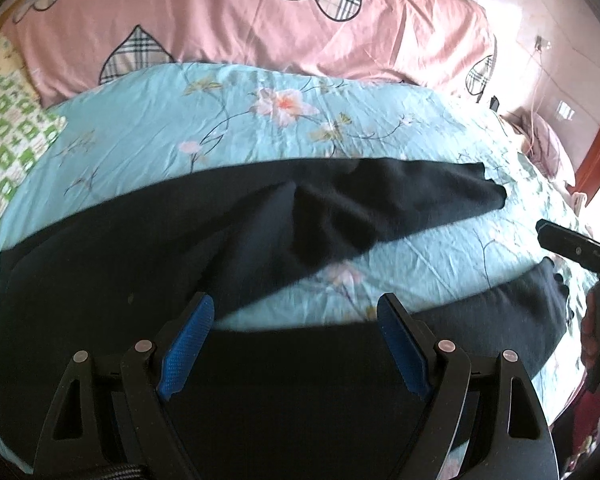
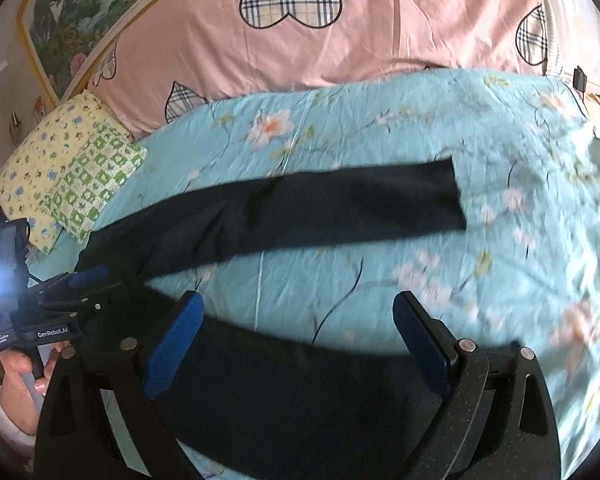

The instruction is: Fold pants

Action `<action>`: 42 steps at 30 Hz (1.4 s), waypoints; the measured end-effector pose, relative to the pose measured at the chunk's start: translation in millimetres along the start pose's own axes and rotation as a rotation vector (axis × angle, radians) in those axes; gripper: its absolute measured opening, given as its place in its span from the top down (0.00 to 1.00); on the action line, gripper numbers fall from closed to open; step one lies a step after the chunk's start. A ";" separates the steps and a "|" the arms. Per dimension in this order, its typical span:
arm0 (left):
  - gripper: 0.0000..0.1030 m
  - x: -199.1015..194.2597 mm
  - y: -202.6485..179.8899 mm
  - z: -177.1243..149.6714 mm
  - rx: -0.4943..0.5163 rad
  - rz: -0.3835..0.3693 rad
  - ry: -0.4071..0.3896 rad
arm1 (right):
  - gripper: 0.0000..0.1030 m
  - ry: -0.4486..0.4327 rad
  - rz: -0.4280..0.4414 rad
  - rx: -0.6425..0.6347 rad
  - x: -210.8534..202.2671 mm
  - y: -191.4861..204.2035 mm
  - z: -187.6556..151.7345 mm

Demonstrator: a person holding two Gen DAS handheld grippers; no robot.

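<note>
Black fabric pants (image 1: 100, 280) lie spread on the light-blue floral bed sheet (image 1: 148, 128), legs apart. Left gripper (image 1: 296, 312) and right gripper (image 2: 298, 312) hover above, jaws released.

The bed (image 2: 380, 280) is covered with a wrinkled light blue floral sheet (image 1: 260, 128). Black pants (image 2: 320, 204) lie spread directly on it, their two legs apart with sheet showing between. A pink duvet with plaid hearts (image 2: 340, 40) is bunched along the far side, and a yellow-and-green patterned pillow (image 2: 68, 168) sits at the far left corner.
</note>
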State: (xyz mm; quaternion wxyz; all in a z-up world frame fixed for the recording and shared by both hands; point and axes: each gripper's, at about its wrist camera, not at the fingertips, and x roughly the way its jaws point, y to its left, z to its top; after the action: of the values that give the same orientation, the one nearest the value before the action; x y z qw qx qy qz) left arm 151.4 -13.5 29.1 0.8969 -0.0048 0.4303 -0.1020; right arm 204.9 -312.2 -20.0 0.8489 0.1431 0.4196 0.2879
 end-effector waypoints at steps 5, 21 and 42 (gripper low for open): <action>0.18 17.9 -3.2 27.1 0.057 -0.019 0.011 | 0.07 0.013 0.000 0.016 11.1 -17.0 24.1; 0.18 97.5 -32.0 103.8 0.254 -0.089 0.076 | 0.19 0.053 -0.055 0.108 52.6 -88.2 71.5; 0.48 203.5 -52.6 143.5 0.420 -0.263 0.347 | 0.72 0.173 0.009 0.113 108.3 -129.1 96.4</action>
State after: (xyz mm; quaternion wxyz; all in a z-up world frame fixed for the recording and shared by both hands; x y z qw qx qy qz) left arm 376.8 -114.5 -32.3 0.7703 0.1425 0.5424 -0.3036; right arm 381.3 -348.8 -92.3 0.7989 0.1671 0.5060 0.2789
